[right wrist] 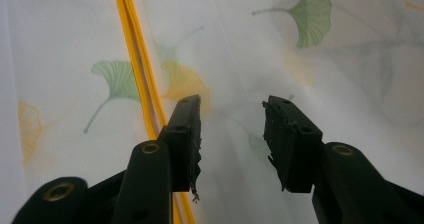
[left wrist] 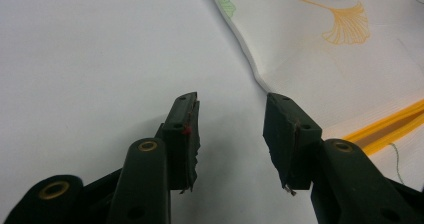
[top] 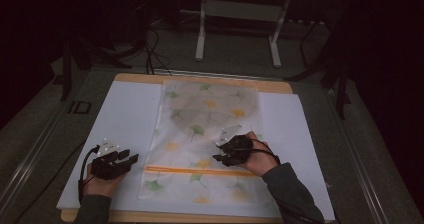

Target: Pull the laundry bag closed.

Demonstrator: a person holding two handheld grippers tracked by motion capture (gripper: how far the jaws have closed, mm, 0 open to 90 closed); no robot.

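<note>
Item: translucent leaf-printed bag (top: 207, 134) with an orange zip strip (top: 200, 171), lying flat on white sheet (top: 125, 119) over the wooden worktop (top: 150, 78). High view placed the left tongs (top: 131, 160) on bare sheet just beside the bag's left edge; the right tongs (top: 219, 157) sat over the bag, above the strip. Left gripper view showed jaws parted, empty, at the bag's edge (left wrist: 250, 64). Right gripper view showed jaws parted, empty, over the leaf print, strip (right wrist: 137, 69) alongside.
</note>
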